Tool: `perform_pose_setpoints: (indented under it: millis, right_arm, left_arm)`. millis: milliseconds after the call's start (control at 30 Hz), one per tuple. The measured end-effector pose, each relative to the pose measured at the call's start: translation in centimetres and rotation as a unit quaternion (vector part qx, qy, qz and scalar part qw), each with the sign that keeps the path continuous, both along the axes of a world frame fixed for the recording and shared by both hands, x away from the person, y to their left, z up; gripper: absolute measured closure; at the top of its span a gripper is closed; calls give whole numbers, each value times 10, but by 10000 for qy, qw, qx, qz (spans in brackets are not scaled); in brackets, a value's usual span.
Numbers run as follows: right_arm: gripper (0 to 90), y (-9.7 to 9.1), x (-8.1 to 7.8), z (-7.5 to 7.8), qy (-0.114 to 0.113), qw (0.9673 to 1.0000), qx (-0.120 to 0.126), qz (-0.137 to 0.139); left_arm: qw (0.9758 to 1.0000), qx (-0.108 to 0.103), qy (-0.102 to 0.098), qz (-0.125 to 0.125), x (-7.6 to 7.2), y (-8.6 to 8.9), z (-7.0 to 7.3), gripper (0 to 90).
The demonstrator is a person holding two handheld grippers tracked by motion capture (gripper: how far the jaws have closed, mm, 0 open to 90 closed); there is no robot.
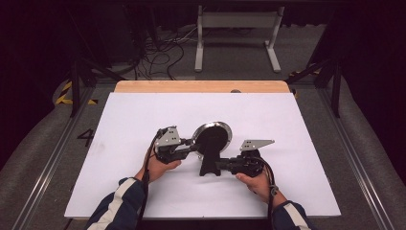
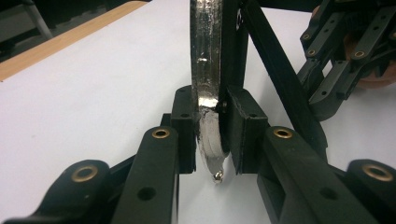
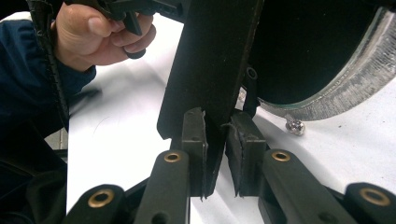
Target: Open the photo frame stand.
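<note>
A round silver-rimmed disc (image 1: 212,138) with a black back stands tilted on its black stand (image 1: 209,166) in the middle of the white table sheet. My left gripper (image 1: 193,144) comes in from the left and is shut on the disc's rim; in the left gripper view the pads of the left gripper (image 2: 212,133) press both faces of the silver rim (image 2: 204,70). From the right, my right gripper (image 1: 219,166) is shut on the stand. In the right gripper view the right gripper (image 3: 217,154) clamps the flat black stand leg (image 3: 210,60), with the disc's rim (image 3: 350,79) beside it.
The white sheet (image 1: 143,120) covers a wooden table whose bare edge (image 1: 201,86) shows at the back. A small screw head (image 3: 295,126) sits under the disc's rim. A white frame (image 1: 237,33) and cables (image 1: 160,55) lie on the floor beyond.
</note>
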State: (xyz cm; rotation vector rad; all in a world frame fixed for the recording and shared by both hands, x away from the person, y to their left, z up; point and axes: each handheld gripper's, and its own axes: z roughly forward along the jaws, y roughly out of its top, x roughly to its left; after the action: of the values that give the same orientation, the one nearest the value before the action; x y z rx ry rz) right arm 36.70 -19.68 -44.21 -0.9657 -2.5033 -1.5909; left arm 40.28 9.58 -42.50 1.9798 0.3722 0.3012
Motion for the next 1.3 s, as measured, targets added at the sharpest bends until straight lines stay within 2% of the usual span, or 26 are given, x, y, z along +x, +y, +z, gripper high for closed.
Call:
perform_pose_setpoints:
  millis: [300, 367, 500, 567, 800, 1033, 1233, 1300]
  right_arm:
    - [780, 0, -1, 1, 6, 10000, -24, 11]
    - [780, 0, -1, 1, 6, 10000, -37, 25]
    - [774, 1, -3, 2, 16, 10000, -62, 67]
    - [772, 2, -4, 3, 5, 9999, -94, 72]
    - [769, 3, -7, 4, -54, 9997, -212, 95]
    - [772, 2, -9, 4, -72, 9993, -357, 101]
    - [785, 2, -14, 4, -33, 9989, -426, 169]
    - [796, 2, -15, 3, 5, 9987, -480, 161]
  left_arm:
    - [9990, 155, -399, 120, -5, -1, 0, 747]
    - [9981, 254, -538, 139, -6, -1, 0, 747]
    - [9971, 312, -663, 201, -7, 0, -1, 749]
    - [9972, 307, -657, 204, -7, 0, -1, 748]
    - [9952, 441, -830, 268, -13, 1, -3, 752]
    - [9922, 614, -1046, 281, -22, -1, -5, 766]
    - [9909, 768, -1077, 243, -27, 1, -8, 773]
    - [9919, 717, -1025, 203, -27, 2, -9, 774]
